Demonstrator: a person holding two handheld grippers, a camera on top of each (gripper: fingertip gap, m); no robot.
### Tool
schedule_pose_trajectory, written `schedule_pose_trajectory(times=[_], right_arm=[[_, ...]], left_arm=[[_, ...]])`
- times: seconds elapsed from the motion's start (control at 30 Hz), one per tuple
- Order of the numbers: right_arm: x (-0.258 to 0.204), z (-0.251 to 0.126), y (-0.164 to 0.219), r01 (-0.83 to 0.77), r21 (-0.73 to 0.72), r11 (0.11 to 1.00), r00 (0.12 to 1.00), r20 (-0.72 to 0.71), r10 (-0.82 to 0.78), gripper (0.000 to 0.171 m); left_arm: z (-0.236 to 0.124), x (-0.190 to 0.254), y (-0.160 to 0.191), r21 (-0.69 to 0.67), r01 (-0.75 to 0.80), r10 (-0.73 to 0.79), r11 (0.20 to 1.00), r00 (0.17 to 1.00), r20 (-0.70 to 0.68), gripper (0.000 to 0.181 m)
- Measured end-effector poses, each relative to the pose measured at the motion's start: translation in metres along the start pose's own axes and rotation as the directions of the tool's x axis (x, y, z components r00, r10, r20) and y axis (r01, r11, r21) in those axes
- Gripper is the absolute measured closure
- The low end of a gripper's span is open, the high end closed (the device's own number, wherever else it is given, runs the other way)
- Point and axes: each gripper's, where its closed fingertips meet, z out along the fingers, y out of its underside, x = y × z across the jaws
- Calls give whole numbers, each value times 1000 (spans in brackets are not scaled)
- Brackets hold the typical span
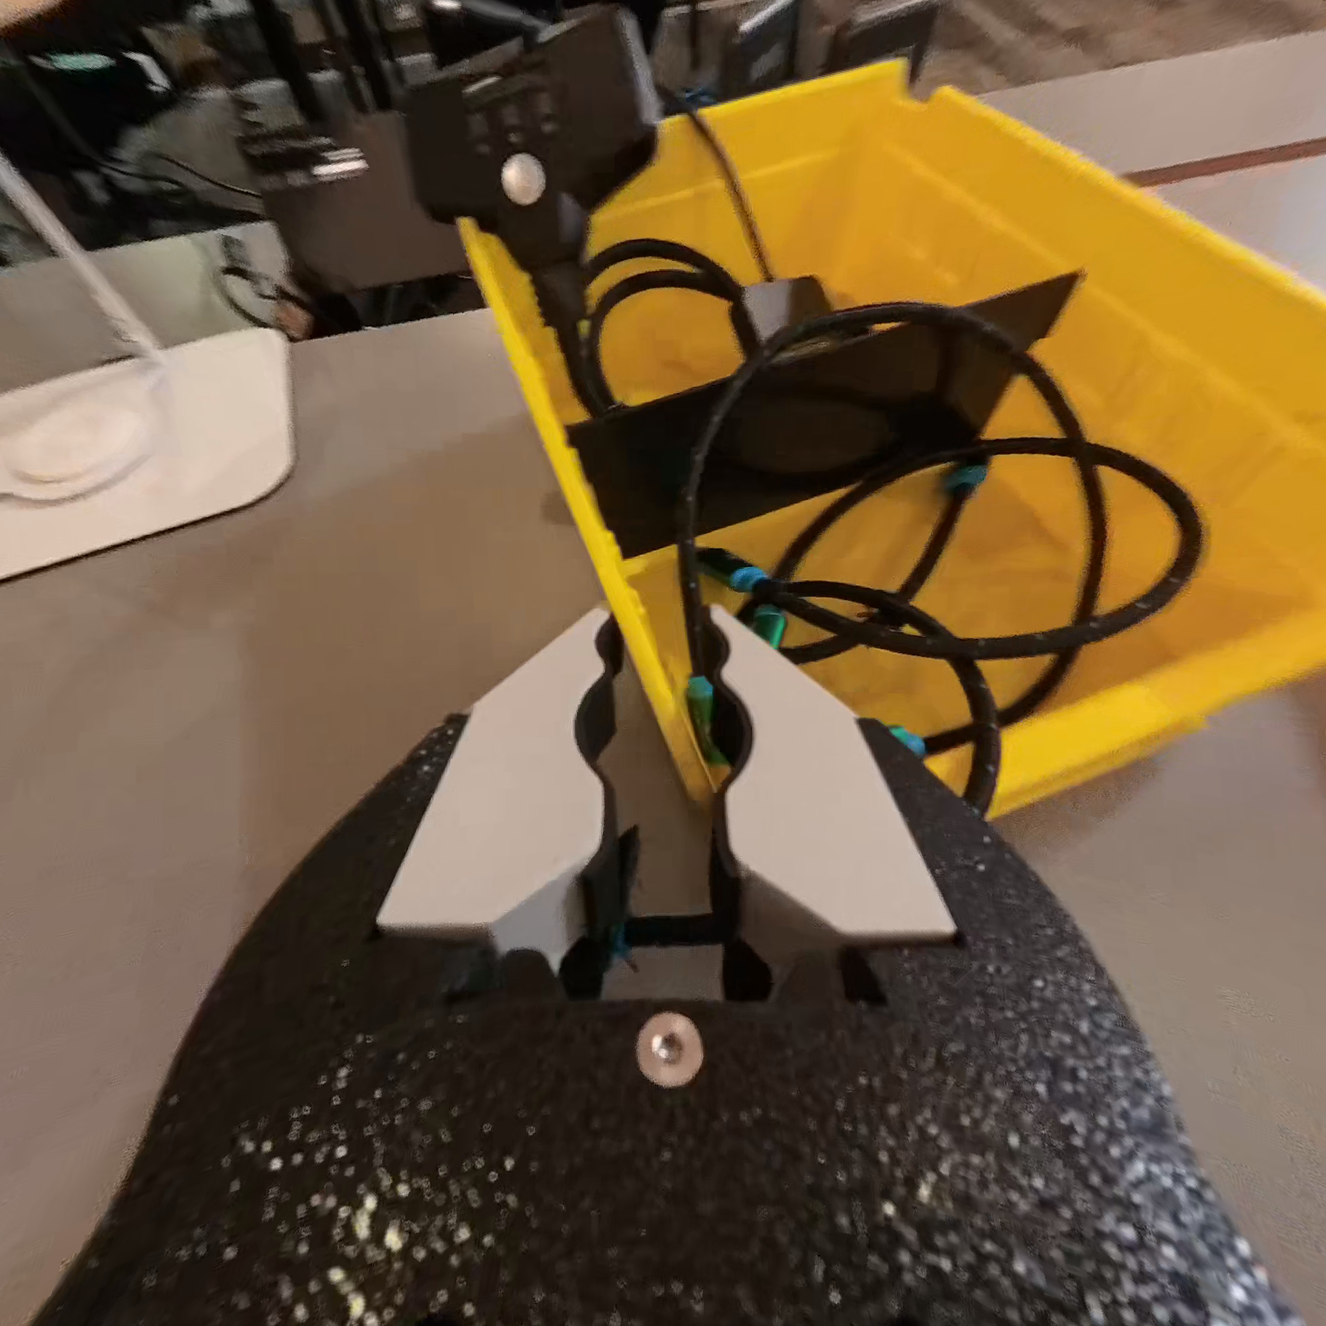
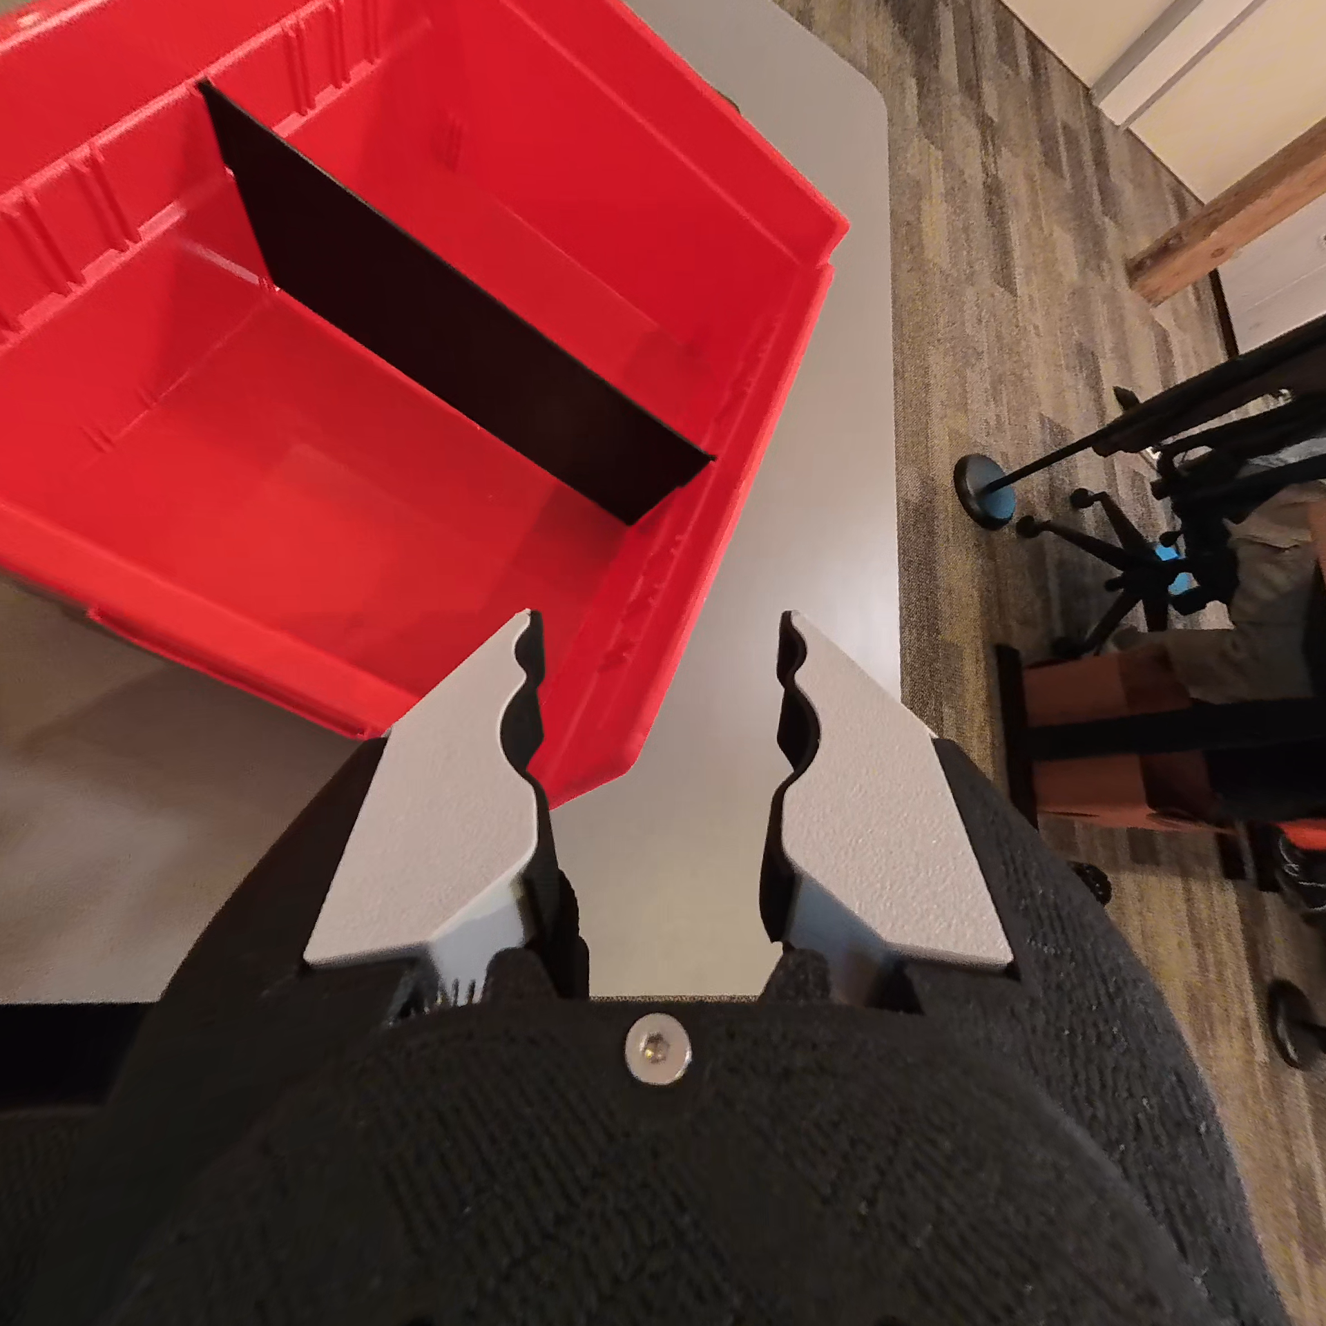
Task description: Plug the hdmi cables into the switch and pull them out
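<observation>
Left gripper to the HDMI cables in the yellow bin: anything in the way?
Yes. The yellow bin near wall sits between the left gripper fingers, and the HDMI cables lie behind it. The other gripper hangs over the far end.

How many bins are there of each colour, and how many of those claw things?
Yellow bin: 1
Red bin: 1
Claws: 2, the left claw and the right claw
Total: 4
</observation>
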Motion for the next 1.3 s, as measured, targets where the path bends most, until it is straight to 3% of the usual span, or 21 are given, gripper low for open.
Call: schedule_pose_trajectory(times=[0.1, 0.3, 0.57, 0.77, 0.93, 1.0, 1.13, 1.23, 1.3], right_arm=[[0, 0, 0, 0, 4, 1000, 1000, 3, 0, 106], [2, 1, -1, -9, 17, 1000, 1000, 2, 9, 106], [-3, 3, -8, 22, 23, 999, 1000, -11, -22, 108], [-28, 0, -43, 86, 122, 989, 996, 16, -88, 110], [-65, -6, -81, 142, 240, 960, 984, 67, -162, 111], [-77, -8, -90, 148, 275, 950, 980, 89, -178, 112], [-83, -7, -93, 157, 280, 947, 977, 94, -189, 112], [-78, -5, -90, 142, 279, 950, 981, 91, -173, 112], [-75, -4, -89, 132, 281, 951, 983, 90, -162, 112]], left_arm=[[-3, -30, 6, 0, 37, -37, 999, 997, 62, 179], [-29, -68, 23, 35, 134, -135, 990, 990, 40, 181], [-86, -153, 61, 48, 135, -139, 990, 987, 77, 180], [-128, -226, 91, 22, 138, -140, 990, 977, 158, 177], [-140, -269, 103, 45, 168, -174, 985, 966, 189, 175], [-141, -280, 104, 44, 192, -197, 980, 954, 224, 161], [-166, -290, 80, 160, 127, -181, 979, 905, 386, 130], [-184, -269, 38, 299, 17, -140, 954, 908, 395, 126], [-176, -249, 16, 303, -33, -80, 952, 933, 352, 124]])
